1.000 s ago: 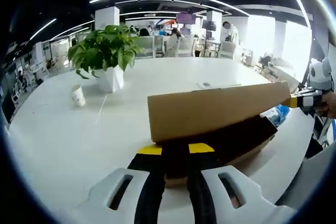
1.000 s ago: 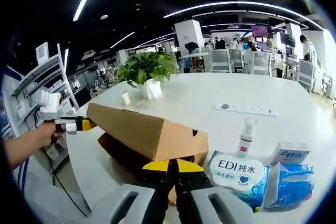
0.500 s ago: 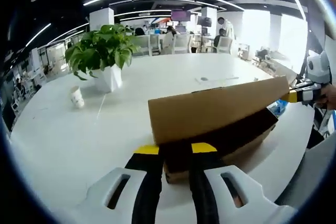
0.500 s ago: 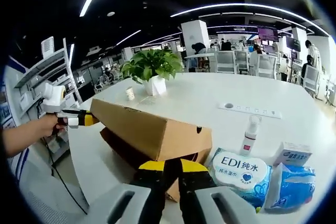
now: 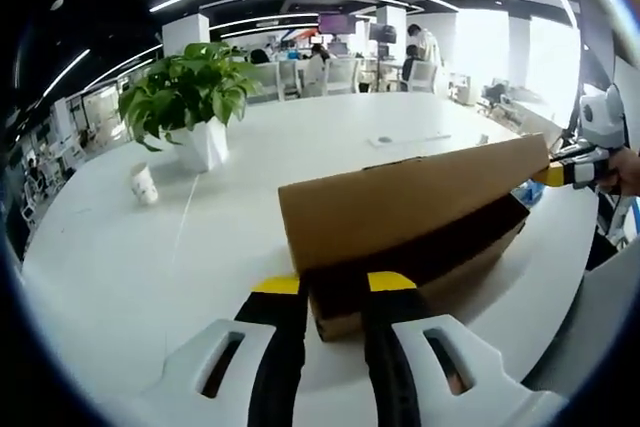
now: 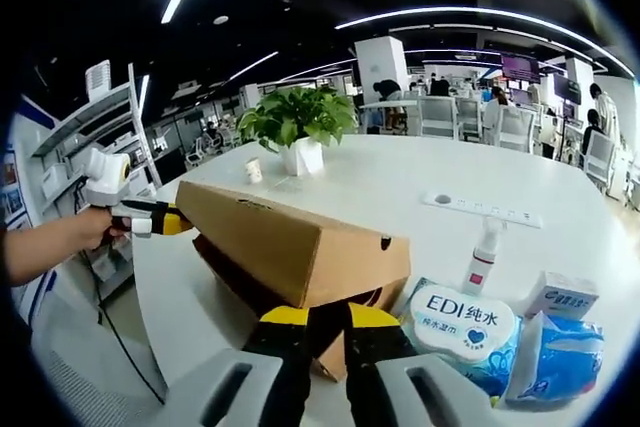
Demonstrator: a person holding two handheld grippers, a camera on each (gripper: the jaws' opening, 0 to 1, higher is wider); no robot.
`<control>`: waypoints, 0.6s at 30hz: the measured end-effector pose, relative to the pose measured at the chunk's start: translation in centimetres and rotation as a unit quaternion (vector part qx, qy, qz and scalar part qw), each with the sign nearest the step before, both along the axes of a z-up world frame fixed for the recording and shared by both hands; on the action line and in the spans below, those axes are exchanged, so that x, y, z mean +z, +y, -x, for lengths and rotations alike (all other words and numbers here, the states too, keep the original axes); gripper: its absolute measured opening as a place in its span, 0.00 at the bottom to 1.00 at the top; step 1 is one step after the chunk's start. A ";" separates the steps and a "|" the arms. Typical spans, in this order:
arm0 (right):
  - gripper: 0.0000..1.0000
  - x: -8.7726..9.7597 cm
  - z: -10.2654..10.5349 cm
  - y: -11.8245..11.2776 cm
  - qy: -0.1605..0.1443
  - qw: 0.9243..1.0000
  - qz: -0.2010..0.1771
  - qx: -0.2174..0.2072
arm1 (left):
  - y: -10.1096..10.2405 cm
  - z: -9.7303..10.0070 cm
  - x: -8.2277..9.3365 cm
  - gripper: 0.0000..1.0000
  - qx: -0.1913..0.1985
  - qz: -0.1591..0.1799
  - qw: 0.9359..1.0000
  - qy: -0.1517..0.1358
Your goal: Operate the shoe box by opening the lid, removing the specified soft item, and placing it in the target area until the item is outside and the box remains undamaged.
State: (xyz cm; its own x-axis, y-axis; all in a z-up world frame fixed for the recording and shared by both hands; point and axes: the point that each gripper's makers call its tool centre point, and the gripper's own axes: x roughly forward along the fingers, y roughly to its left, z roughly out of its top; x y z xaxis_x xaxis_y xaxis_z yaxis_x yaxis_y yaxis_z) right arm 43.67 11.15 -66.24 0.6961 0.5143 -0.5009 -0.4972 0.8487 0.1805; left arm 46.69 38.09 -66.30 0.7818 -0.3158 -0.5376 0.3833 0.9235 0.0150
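I have the left gripper [image 5: 332, 292] clamped on one end of the shoe box lid [image 5: 400, 202] and the right gripper [image 6: 327, 319] clamped on the other end, so the lid lifts evenly and the cardboard is not twisted. The shoe box [image 6: 300, 292] sits near the tabletop [image 5: 200, 247] edge closest to me, lid raised and tilted over a dark gap. Farther along that edge lie a wet-wipe pack [image 6: 460, 322], a spray bottle [image 6: 484, 252] and tissues. The box's inside is shadowed, so I cannot make out the soft item.
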 end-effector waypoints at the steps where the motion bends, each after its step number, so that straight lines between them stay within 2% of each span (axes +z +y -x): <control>1: 0.08 -0.1 0.0 0.0 0.001 1.000 0.000 0.001 | 0.0 0.0 -0.2 0.20 -0.001 0.000 1.000 0.002; 9: 0.15 -0.4 0.2 0.4 0.001 1.000 0.001 0.014 | -0.3 0.3 -1.0 0.23 -0.014 -0.006 1.000 0.015; 18: 0.18 -1.2 0.3 0.8 0.002 1.000 0.015 0.024 | 0.0 0.7 -1.6 0.26 -0.017 -0.018 1.000 0.019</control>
